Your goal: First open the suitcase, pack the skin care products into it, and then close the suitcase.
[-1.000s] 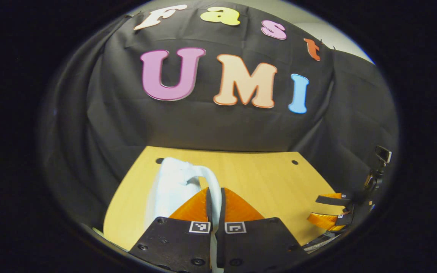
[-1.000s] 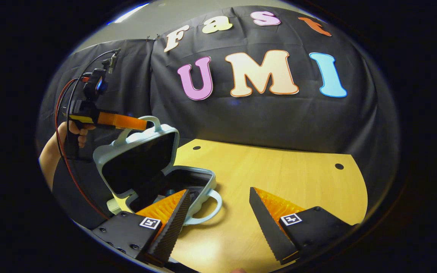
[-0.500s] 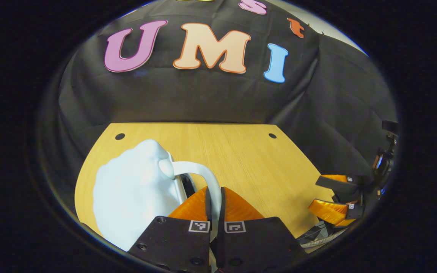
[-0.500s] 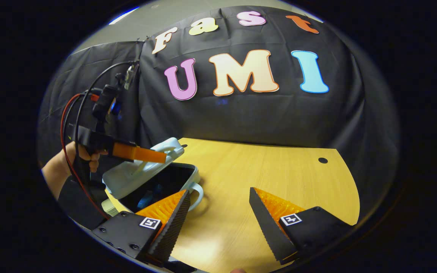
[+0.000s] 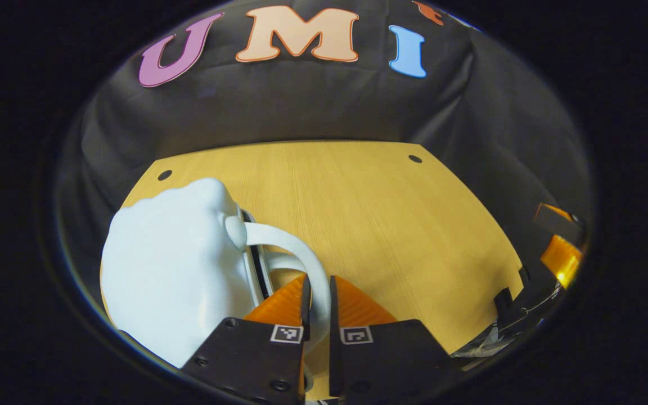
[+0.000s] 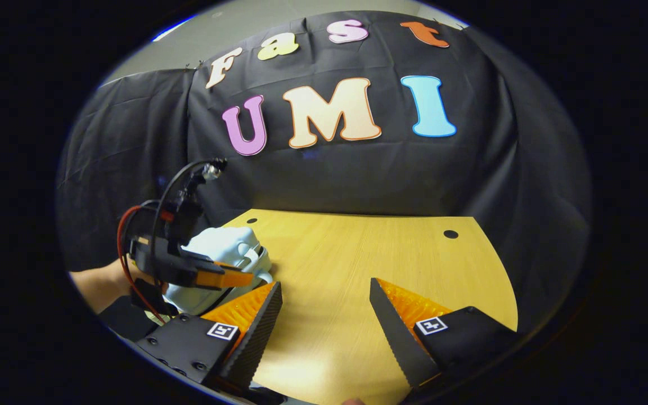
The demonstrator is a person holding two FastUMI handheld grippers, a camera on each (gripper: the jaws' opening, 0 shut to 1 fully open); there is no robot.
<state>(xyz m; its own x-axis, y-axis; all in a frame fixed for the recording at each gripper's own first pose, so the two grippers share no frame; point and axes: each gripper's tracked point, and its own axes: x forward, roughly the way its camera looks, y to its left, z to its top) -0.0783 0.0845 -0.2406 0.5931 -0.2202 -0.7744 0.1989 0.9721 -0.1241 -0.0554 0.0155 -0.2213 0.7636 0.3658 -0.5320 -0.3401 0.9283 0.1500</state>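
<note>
Left gripper view, nearest first: the left hand-held gripper (image 5: pixel 317 295) has its fingers pinched on the pale handle (image 5: pixel 296 256) of the suitcase lid. Just beyond, the suitcase (image 5: pixel 172 270) lies on the left part of the worktop (image 5: pixel 369 214), its lid down on the base with only a thin dark seam showing along the edge. Farther right, the other hand-held gripper sits at the worktop's edge.

Right gripper view: the right hand-held gripper (image 6: pixel 324 315) hangs low over the bare wood with its fingers spread wide, holding nothing. Beyond it to the left, the suitcase appears lowered flat under the left tool. No skin care products lie on the worktop, so packing looks done. What seems left is pressing the lid fully home and letting go of the handle; whether it has latched cannot be told.
</note>
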